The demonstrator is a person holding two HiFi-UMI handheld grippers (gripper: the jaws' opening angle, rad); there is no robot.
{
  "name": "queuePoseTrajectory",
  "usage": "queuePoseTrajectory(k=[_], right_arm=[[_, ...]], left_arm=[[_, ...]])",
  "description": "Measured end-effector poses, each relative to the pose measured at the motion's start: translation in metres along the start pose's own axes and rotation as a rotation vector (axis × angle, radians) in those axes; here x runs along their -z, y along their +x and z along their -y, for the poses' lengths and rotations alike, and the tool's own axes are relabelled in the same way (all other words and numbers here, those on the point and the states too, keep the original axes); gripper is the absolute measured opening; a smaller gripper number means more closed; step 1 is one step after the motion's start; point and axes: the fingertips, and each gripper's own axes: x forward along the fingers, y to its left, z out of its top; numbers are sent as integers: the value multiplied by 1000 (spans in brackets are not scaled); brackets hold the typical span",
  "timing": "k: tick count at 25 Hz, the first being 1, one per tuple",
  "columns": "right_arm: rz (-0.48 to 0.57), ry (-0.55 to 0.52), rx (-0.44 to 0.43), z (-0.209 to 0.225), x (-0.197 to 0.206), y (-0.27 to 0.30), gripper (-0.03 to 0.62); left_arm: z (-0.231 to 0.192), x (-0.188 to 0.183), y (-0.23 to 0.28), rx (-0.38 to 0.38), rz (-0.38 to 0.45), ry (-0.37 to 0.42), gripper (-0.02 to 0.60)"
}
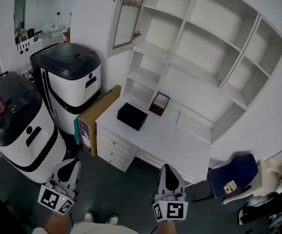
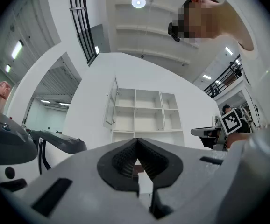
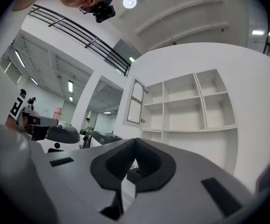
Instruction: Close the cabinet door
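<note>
The white shelf cabinet (image 1: 204,57) stands on the wall above a white desk (image 1: 180,147). Its glass-paned door (image 1: 128,14) hangs swung open at the upper left. My left gripper (image 1: 69,164) and right gripper (image 1: 169,168) are held low in the head view, well short of the desk, both shut and empty. In the left gripper view the shut left gripper (image 2: 136,143) points towards the cabinet, with the open door (image 2: 110,102) far ahead. The right gripper view shows the shut right gripper (image 3: 135,143) and the door (image 3: 136,101) to the left of the shelves.
Two white-and-black machines (image 1: 72,82) (image 1: 19,126) stand left of the desk, with a cardboard box (image 1: 98,116) leaning between them. A black box (image 1: 131,116) and a dark red box (image 1: 159,104) sit on the desk. A blue chair (image 1: 236,174) is at the right.
</note>
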Motion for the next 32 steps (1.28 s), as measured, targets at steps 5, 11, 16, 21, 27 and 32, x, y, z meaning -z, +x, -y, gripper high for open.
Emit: queuePoseTrajectory(k=[5,11,16,21,27,32], right_arm=[[23,10,-16,8,2,0,0],[27,37,-53,17,7,0,0],[60,50,-105,23,-4,15,35],[115,38,-212,9,-26,49,107],[168,28,-295,-10,-49,103,144],[157,-4,-327,-20,-42,168,181]], left_arm=[[9,2,4,-4,6,18,6],[20,5,13,-5,4,59,6],[24,8,37,14,3,153,5],[22,7,68,24,11,253,6],[8,10,104,29,9,300,6],[-35,32,145,15,14,274,6]])
